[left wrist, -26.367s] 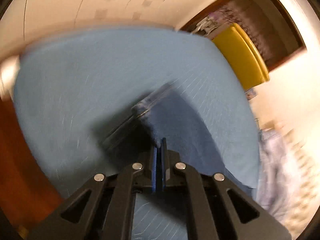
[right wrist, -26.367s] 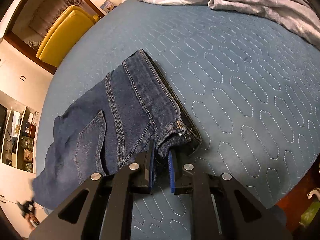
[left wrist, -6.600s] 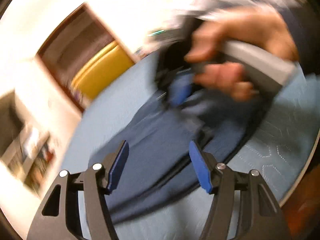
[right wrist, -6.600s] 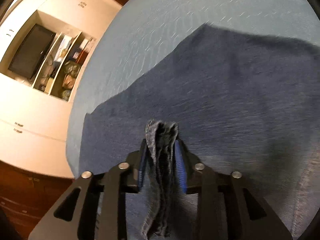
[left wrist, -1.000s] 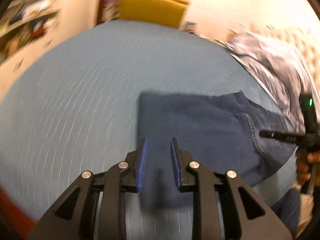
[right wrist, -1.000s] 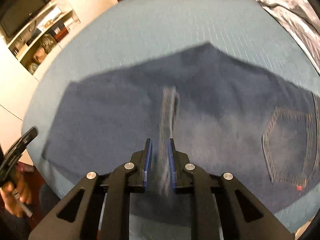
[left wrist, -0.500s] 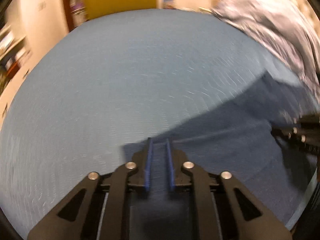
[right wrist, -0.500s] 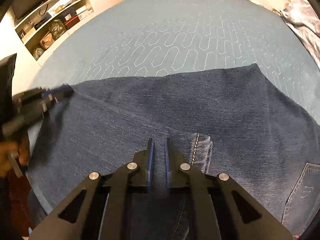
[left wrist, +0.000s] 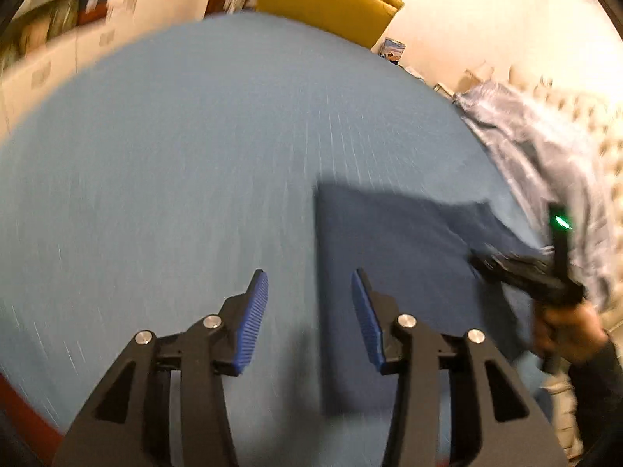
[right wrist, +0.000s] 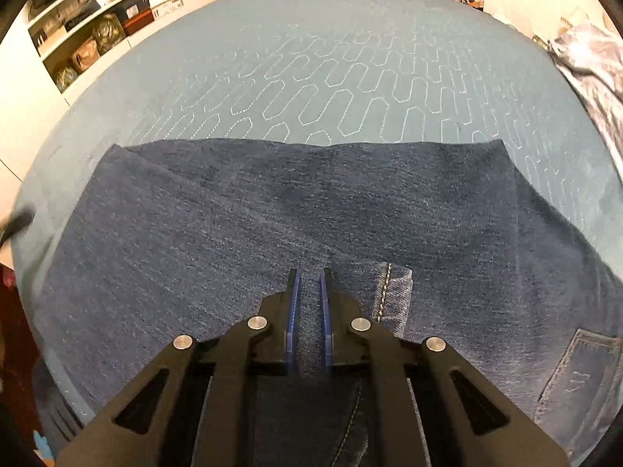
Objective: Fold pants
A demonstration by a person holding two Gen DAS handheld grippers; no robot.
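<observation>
Dark blue jeans [right wrist: 296, 210] lie folded flat on the light blue quilted bed [right wrist: 350, 62]. A hem with yellow stitching [right wrist: 389, 292] lies on top, just right of my right gripper. My right gripper [right wrist: 308, 276] is low over the denim, its jaws nearly together with a narrow strip of denim between the pads. In the left wrist view the jeans [left wrist: 389, 249] lie to the right. My left gripper [left wrist: 309, 284] is open and empty above the jeans' left edge. The right gripper [left wrist: 506, 268] shows there too, held in a hand.
A grey patterned duvet [left wrist: 553, 155] is bunched at the bed's right side, also in the right wrist view [right wrist: 592, 62]. A yellow chair [left wrist: 327, 0] stands beyond the bed. Shelves with boxes [right wrist: 97, 31] line the wall at left. The bed's wooden edge [left wrist: 23, 408] shows lower left.
My left gripper has opened, let go of the denim and lifted back from the jeans' edge. My right gripper stays low on the folded jeans, which now lie flatter.
</observation>
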